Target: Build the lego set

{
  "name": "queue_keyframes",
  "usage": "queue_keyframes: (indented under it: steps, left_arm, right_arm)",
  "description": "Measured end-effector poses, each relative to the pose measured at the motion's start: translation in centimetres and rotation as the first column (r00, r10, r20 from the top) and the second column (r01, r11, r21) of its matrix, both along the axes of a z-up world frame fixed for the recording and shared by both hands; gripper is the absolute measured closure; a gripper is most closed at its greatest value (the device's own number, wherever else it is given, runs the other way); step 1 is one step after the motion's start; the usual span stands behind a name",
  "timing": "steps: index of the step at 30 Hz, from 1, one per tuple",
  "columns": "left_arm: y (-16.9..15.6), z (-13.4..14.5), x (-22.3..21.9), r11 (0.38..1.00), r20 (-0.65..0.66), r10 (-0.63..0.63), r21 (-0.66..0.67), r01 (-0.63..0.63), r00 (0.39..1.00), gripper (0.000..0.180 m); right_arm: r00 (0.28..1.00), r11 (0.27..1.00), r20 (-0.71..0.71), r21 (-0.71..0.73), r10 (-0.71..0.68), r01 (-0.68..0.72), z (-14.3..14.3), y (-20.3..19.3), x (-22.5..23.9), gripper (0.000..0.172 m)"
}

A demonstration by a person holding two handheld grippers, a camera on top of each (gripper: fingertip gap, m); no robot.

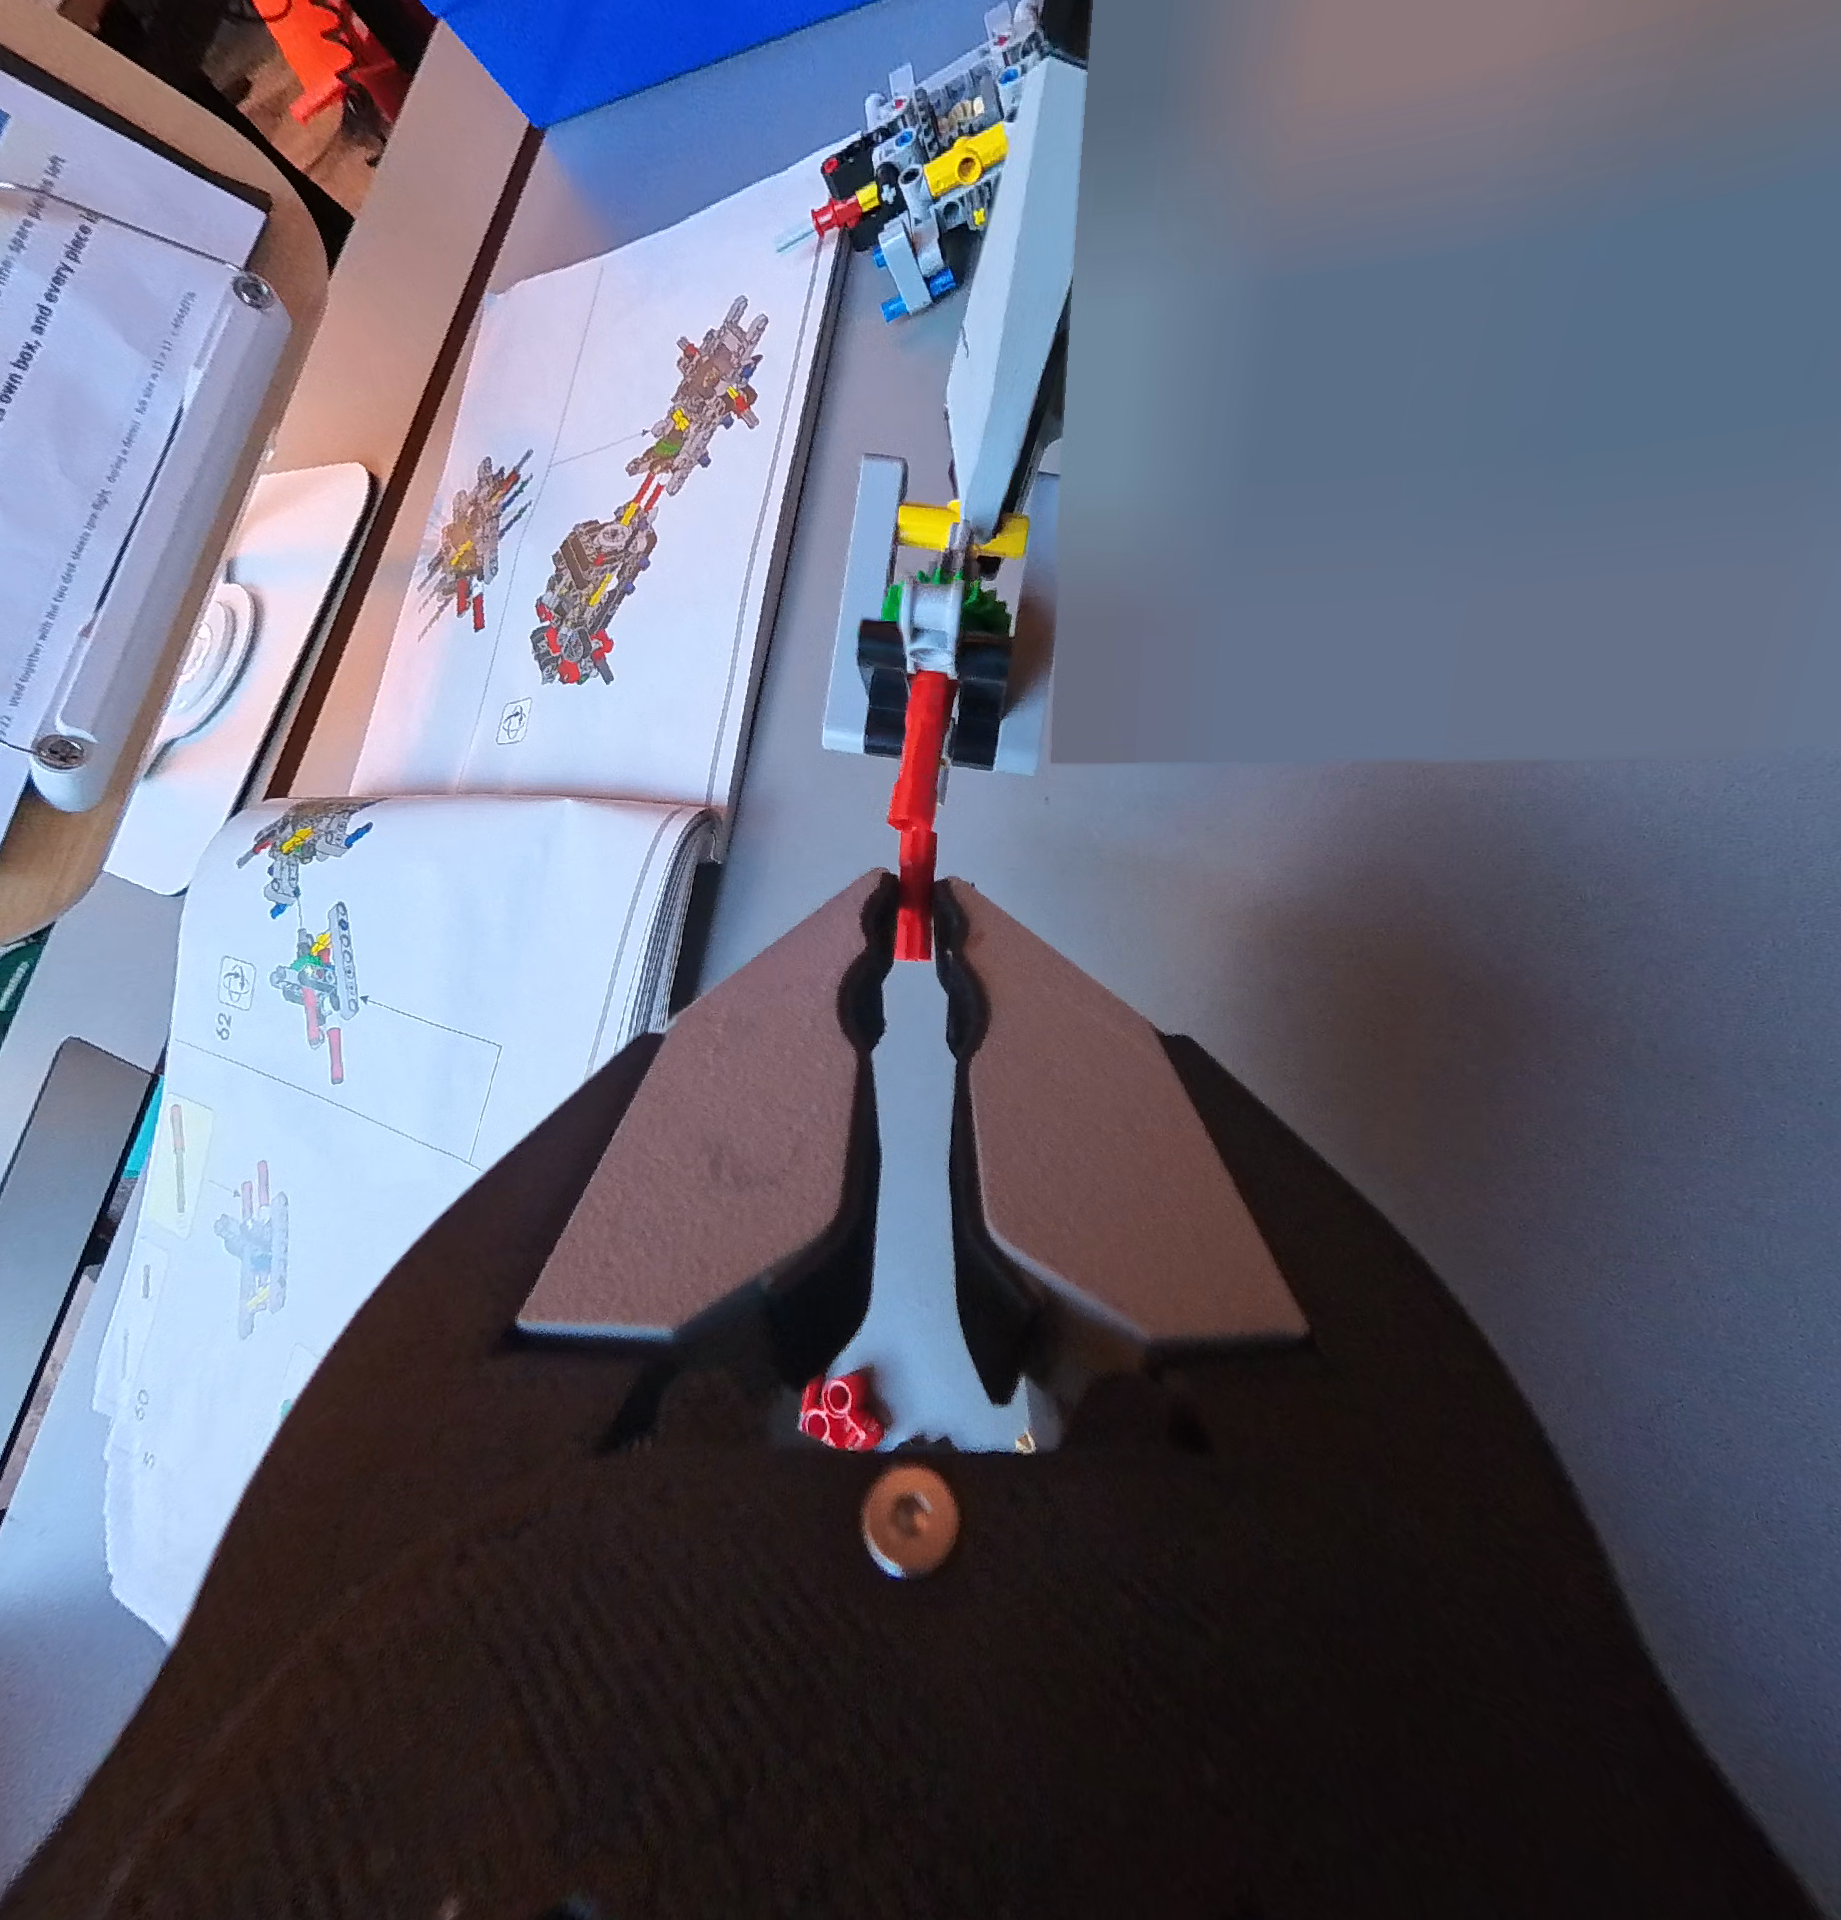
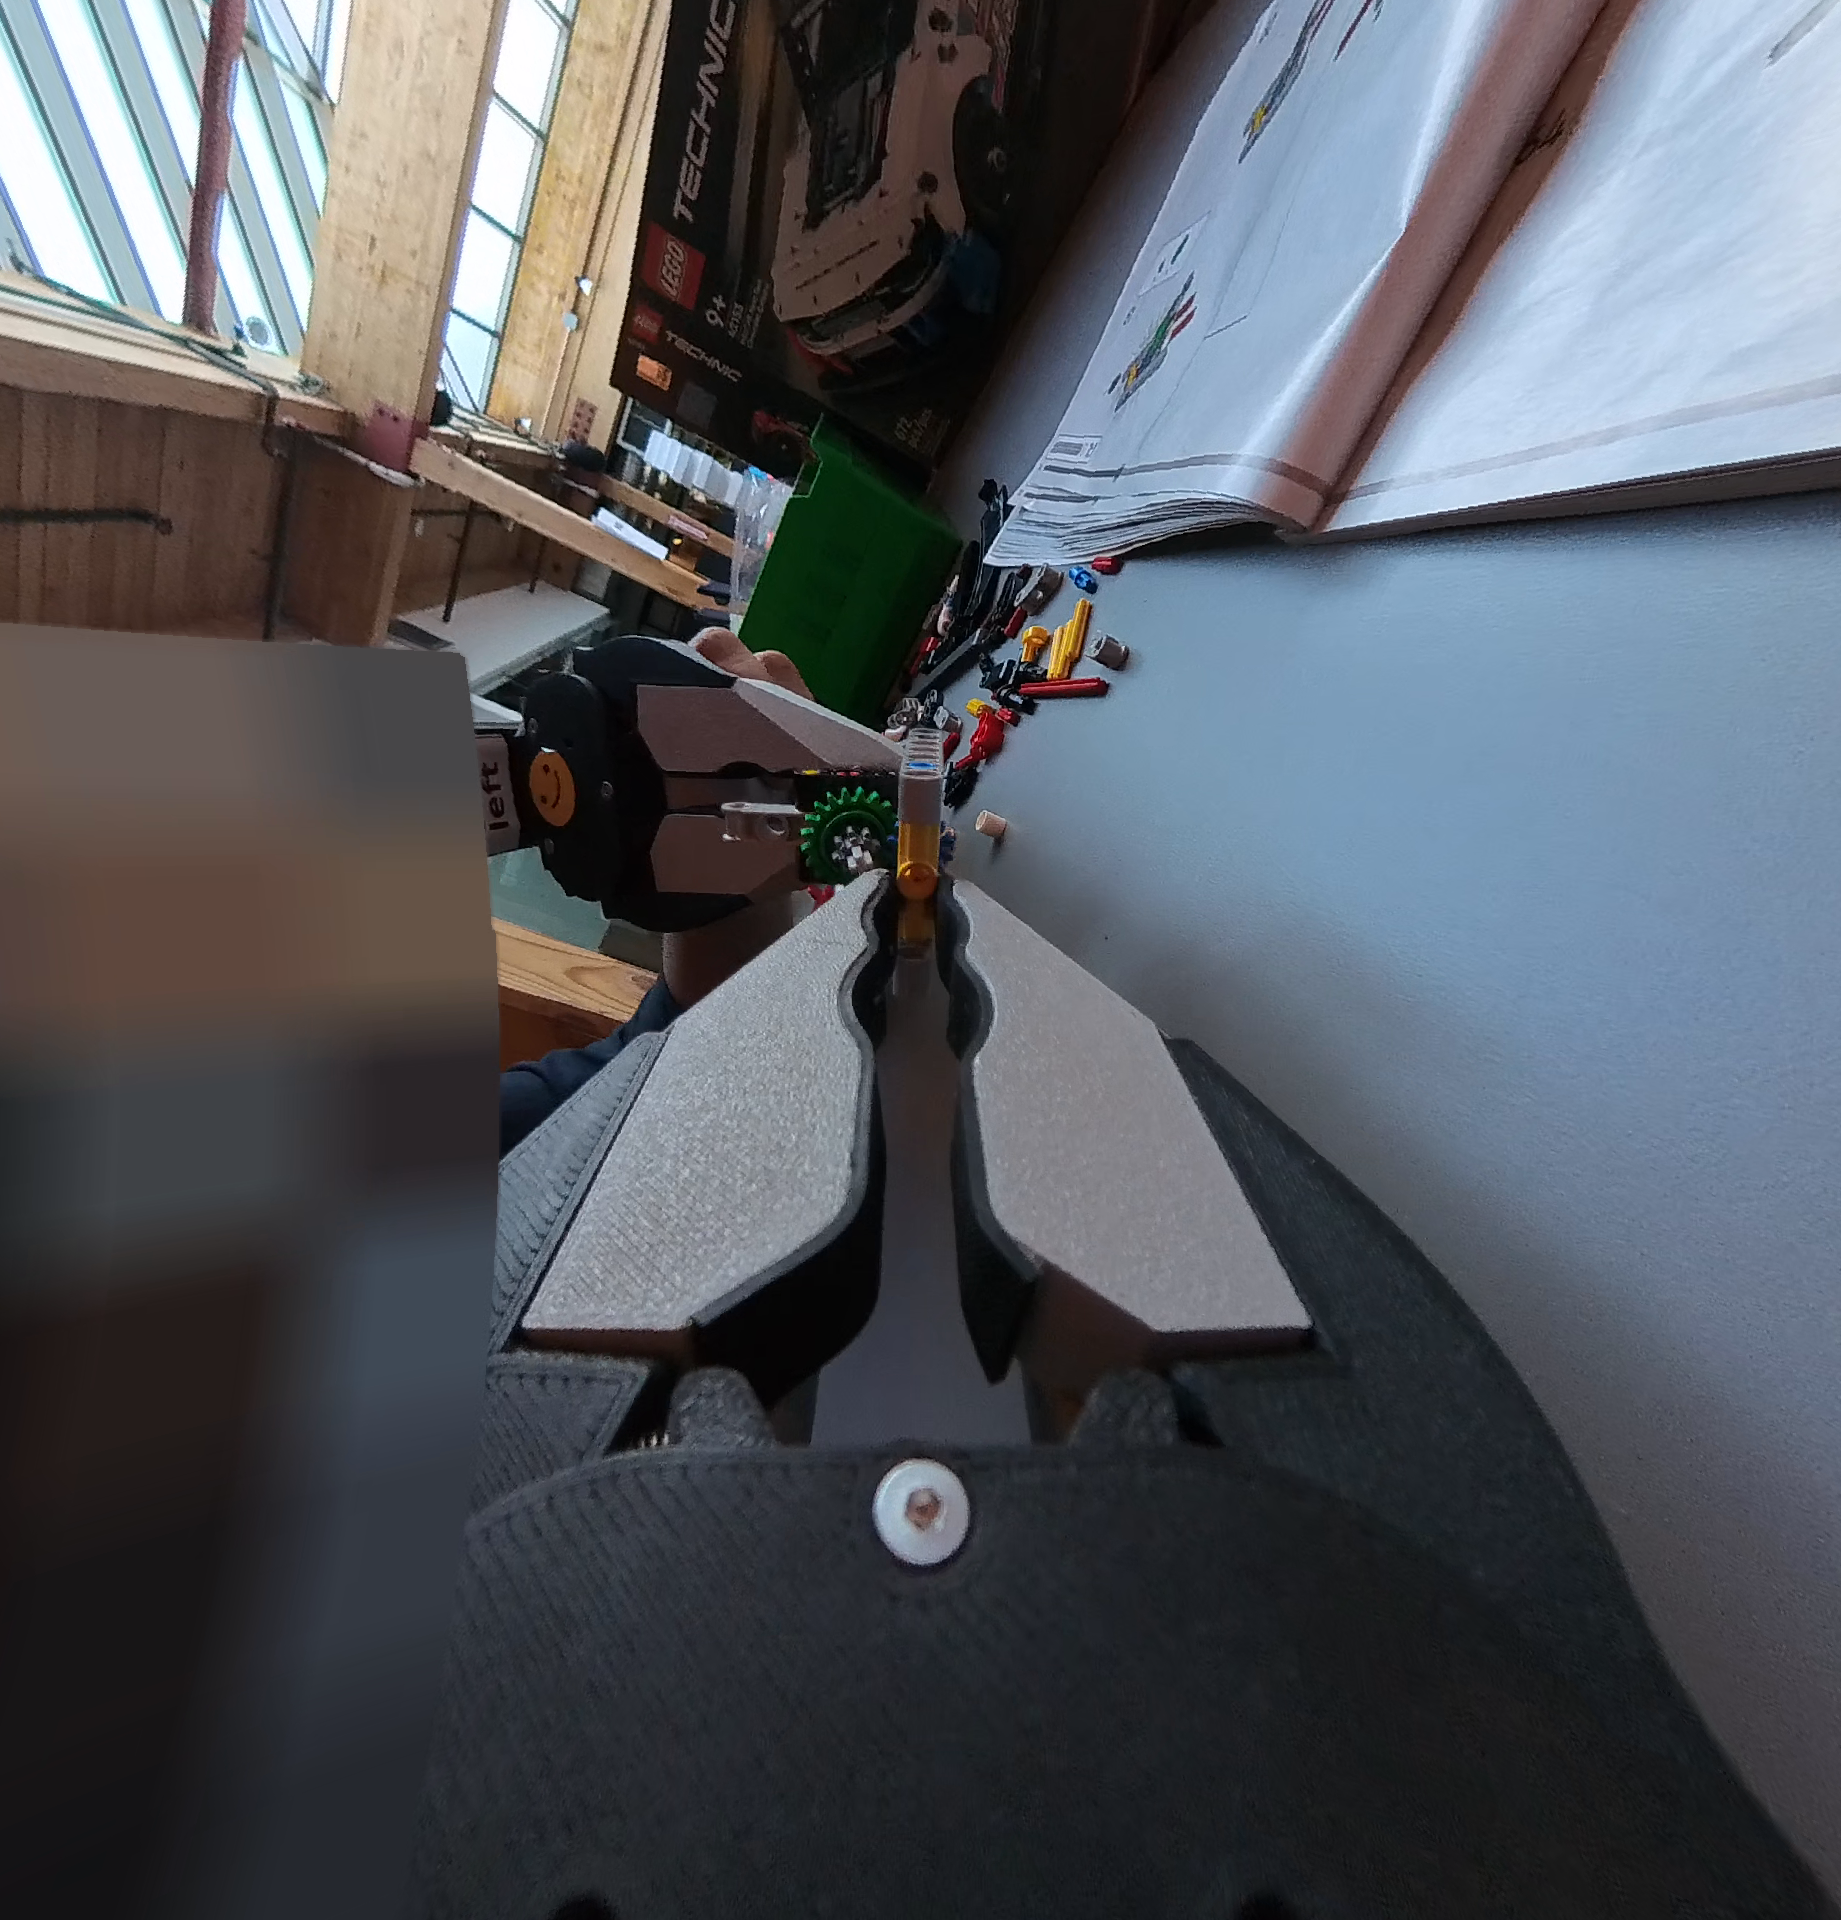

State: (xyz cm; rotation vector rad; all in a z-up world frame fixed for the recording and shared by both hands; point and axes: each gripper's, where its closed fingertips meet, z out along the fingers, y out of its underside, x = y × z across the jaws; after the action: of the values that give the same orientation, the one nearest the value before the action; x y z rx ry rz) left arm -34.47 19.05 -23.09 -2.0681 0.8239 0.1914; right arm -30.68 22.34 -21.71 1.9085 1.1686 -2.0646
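Left gripper [image 1: 918, 914] pinches the red axle [image 1: 918, 821]; right gripper [image 2: 914, 925] clamps the yellow connector [image 2: 916, 873] beside the green gear [image 2: 843, 826]. Looks light, rigid plastic w/ joints prob easy to pop.

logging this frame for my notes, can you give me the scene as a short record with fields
setting: grey table with an open instruction booklet
left gripper: shut on the red axle of a small brick assembly
right gripper: shut on the yellow connector of the same assembly
assembly parts: green gear, grey beam, black pieces
nearby: loose pieces by the booklet, a larger build, a small red piece
behind: a kit box
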Motion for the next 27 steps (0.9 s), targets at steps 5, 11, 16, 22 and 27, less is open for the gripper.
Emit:
queue_keyframes:
  steps: [5,11,16,22,27]
  left_arm:
    - [-0.1,-0.3,0.0,1.000,0.009,-0.003,-0.022,0.003,1.000,0.178]
    - [-0.2,-0.5,0.0,0.999,0.021,-0.003,-0.035,0.003,1.000,0.178]
    - [-0.2,-0.5,0.3,0.999,0.041,-0.005,-0.044,0.007,0.999,0.178]
    - [-0.5,-1.1,0.2,0.995,0.038,0.012,-0.098,-0.008,0.999,0.178]
    - [-0.8,-1.8,0.0,0.987,0.017,0.031,-0.157,-0.028,0.999,0.178]
  right_arm:
    - [1.000,1.000,0.005,0.030,0.006,-0.006,-0.2,-0.2,0.0,0.168]
    - [1.000,1.000,0.015,0.026,0.015,-0.015,-0.3,-0.3,0.0,0.168]
    - [1.000,1.000,0.023,0.021,0.018,-0.019,-0.4,-0.4,0.0,0.168]
    - [0.998,0.998,0.042,0.058,0.036,-0.039,-0.8,-0.8,0.0,0.168]
    - [0.995,0.991,0.077,0.111,0.067,-0.075,-1.5,-1.4,0.0,0.168]
